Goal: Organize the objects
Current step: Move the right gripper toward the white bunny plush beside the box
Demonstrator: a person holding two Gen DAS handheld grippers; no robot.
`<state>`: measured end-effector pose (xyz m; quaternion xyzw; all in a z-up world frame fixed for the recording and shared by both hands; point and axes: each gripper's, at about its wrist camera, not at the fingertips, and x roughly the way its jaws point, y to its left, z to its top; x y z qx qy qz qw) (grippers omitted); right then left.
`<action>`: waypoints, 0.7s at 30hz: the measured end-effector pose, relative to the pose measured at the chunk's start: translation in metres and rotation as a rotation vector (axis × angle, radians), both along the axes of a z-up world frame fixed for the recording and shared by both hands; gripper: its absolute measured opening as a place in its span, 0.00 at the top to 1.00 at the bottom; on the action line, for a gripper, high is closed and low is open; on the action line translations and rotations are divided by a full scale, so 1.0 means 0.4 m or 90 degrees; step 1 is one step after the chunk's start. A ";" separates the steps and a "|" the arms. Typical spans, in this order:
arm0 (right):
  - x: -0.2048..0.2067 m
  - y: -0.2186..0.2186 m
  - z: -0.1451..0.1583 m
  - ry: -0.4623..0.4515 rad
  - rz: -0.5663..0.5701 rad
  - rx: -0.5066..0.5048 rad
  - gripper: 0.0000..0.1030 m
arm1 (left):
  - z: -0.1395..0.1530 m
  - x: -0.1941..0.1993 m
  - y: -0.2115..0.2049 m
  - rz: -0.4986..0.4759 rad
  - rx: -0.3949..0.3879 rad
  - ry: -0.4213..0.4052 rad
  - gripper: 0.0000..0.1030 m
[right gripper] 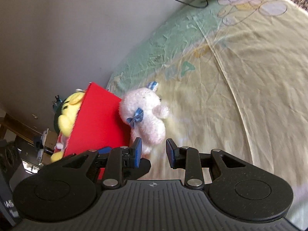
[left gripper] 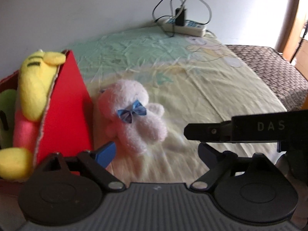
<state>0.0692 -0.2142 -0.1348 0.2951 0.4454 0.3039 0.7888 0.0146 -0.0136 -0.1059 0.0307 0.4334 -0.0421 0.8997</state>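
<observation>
Red cardboard box (left gripper: pixel 65 104) is already holding a yellow plush (left gripper: pixel 36 84) plus some pink and green soft things, so I'm reading the job as mostly done; what's left, as far as I can see, is the pink plush with the blue bow (left gripper: pixel 132 115), which is lying on the bed sheet (left gripper: pixel 221 88) right against the box's outer wall; my right tool (right gripper: pixel 154 151) is sitting partly open and empty, with the plush's lower end just ahead of its fingers; my left tool (left gripper: pixel 156 154) is spread wide and gripping nothing, plush just in front of its left finger; I'm guessing the right one is taking the grab.
</observation>
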 end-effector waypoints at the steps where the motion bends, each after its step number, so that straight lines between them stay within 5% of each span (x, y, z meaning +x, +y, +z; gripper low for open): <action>1: 0.013 0.006 -0.007 0.001 0.008 0.004 0.67 | -0.008 0.008 0.000 0.008 0.007 0.001 0.12; 11: 0.117 0.063 -0.059 0.053 0.036 0.034 0.61 | -0.058 0.063 0.014 0.025 0.007 0.012 0.16; 15: 0.123 0.086 -0.073 0.070 0.059 0.041 0.71 | -0.070 0.086 0.034 0.030 -0.013 0.035 0.33; 21: 0.090 0.076 -0.064 0.059 0.065 0.036 0.75 | -0.063 0.083 0.051 0.025 -0.034 0.040 0.35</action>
